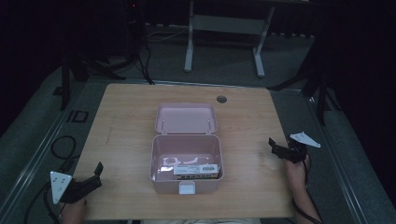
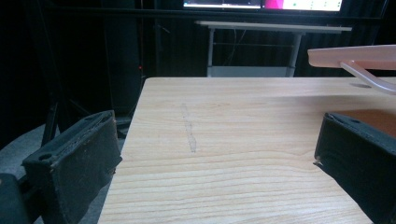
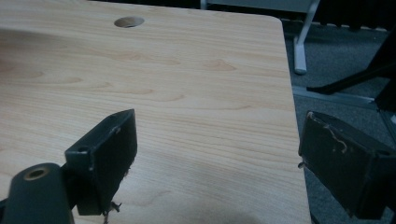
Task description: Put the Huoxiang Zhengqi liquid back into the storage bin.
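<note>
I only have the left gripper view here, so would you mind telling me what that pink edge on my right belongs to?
Observer: It is the raised lid of a pink box sitting open at the middle of the table.
Operator: Thank you. Is there anything inside it?
Observer: Yes, a flat printed packet lies on the bottom, toward the near wall.
Operator: And where is the right gripper?
Observer: The right gripper is held near the table's right edge, jaws apart and holding nothing.
</note>
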`<state>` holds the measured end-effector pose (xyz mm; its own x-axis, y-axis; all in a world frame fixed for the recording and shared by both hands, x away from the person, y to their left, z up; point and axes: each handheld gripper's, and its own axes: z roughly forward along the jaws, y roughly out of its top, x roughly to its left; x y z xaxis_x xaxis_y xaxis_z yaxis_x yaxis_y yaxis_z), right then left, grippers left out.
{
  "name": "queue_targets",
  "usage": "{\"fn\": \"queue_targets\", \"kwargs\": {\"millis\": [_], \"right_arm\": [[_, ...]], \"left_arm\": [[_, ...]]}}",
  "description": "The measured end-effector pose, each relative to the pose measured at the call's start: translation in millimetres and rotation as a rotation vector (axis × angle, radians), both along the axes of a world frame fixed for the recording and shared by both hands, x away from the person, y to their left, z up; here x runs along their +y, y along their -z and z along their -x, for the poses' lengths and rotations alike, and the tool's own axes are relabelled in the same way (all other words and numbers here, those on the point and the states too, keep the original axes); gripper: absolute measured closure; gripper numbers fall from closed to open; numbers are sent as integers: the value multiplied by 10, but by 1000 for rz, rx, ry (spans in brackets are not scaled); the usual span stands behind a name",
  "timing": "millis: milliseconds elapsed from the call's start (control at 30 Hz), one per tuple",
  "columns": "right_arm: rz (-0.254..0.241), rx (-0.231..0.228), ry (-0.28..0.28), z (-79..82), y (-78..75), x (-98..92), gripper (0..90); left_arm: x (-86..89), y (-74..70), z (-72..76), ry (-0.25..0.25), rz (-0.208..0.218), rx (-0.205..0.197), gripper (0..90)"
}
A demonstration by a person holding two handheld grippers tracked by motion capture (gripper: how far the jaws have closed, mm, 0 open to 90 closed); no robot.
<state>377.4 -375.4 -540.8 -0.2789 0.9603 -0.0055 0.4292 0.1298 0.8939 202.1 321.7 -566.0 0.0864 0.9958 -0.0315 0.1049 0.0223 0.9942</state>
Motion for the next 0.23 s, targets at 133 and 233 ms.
{"fn": "queue_targets", "kwargs": {"millis": [133,233], "right_arm": [[9,4,13,-5,9,-1,114],[10,2,12,-5,6,2,114]], "left_arm": [[0,0,-2,-1,-1,1,2],[-1,0,-1,-1,0,0,2]]}}
